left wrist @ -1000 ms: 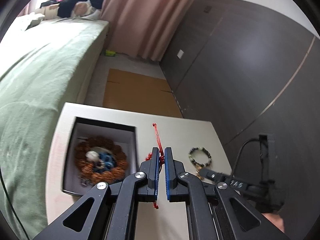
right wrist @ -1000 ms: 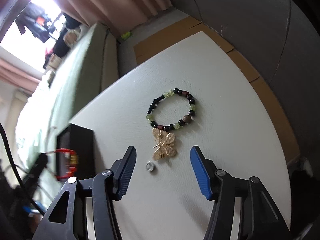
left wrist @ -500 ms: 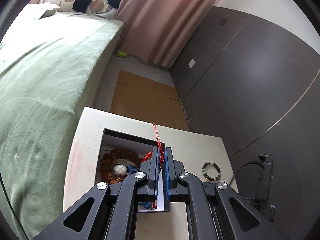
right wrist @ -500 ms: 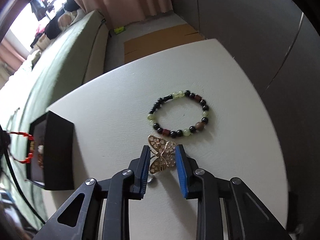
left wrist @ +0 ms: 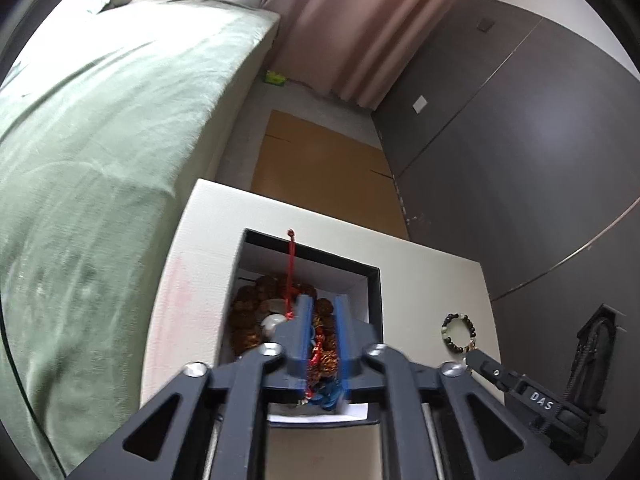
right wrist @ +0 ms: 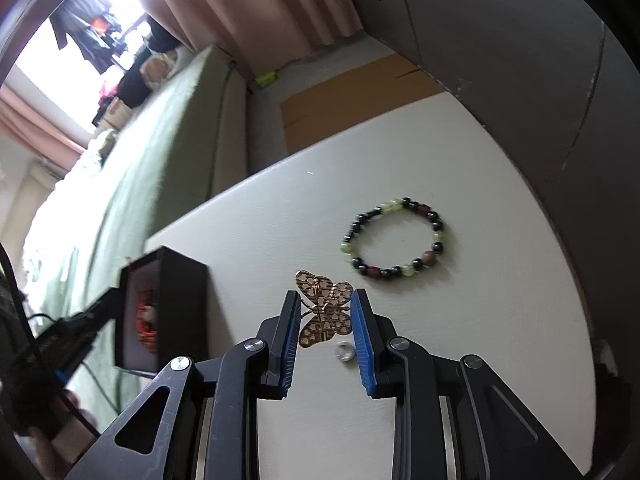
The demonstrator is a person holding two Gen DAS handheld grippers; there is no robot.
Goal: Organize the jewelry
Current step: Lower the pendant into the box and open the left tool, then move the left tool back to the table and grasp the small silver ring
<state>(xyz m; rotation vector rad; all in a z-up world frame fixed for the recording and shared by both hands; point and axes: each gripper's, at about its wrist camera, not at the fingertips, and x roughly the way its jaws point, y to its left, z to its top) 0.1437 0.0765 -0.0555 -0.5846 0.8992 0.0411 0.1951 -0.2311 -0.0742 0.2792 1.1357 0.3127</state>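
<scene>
My left gripper [left wrist: 323, 303] hangs over the open black box [left wrist: 374, 300], its jaws opening. A red cord bracelet [left wrist: 316, 346] dangles between the parted pads, and its cord tail [left wrist: 291, 264] sticks up past the left finger. The box holds brown bead bracelets [left wrist: 246, 316] and a pale stone. My right gripper [right wrist: 326, 300] is shut on a gold butterfly brooch [right wrist: 324, 308], held just above the white table [right wrist: 440, 360]. A black and green bead bracelet [right wrist: 394, 238] lies beyond it, also in the left wrist view [left wrist: 459, 332]. The black box [right wrist: 160, 312] stands to the left.
A small silver ring [right wrist: 345, 352] lies on the table under the right gripper. A green bed [left wrist: 100, 140] runs along the table's left side. Flat cardboard [left wrist: 320, 160] lies on the floor beyond, beside a dark wardrobe wall [left wrist: 520, 140] on the right.
The left gripper carried the red cord bracelet over the box, lowered it and parted its jaws. The right gripper closed on the butterfly brooch and lifted it off the table.
</scene>
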